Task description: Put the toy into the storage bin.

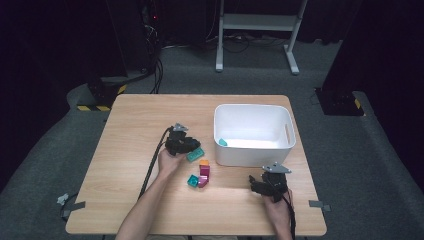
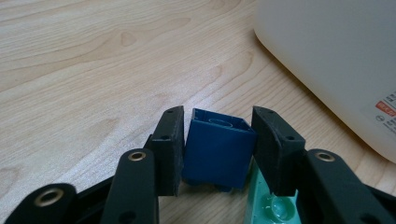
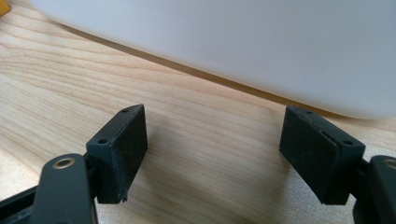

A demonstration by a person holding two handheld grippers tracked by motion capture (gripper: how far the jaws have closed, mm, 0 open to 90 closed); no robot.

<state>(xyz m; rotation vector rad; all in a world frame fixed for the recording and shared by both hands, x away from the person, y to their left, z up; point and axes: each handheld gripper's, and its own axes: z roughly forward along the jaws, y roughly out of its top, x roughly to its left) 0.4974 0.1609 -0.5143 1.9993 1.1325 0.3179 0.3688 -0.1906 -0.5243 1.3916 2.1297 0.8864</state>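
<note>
Left gripper [image 2: 217,154] clenching blue block [image 2: 218,151] between pads, block sitting on teal plate [image 2: 273,205] at table centre. White bin [image 1: 254,134] lying just right of it. Right gripper [image 3: 215,154] released, idling near bin's front wall.
</note>
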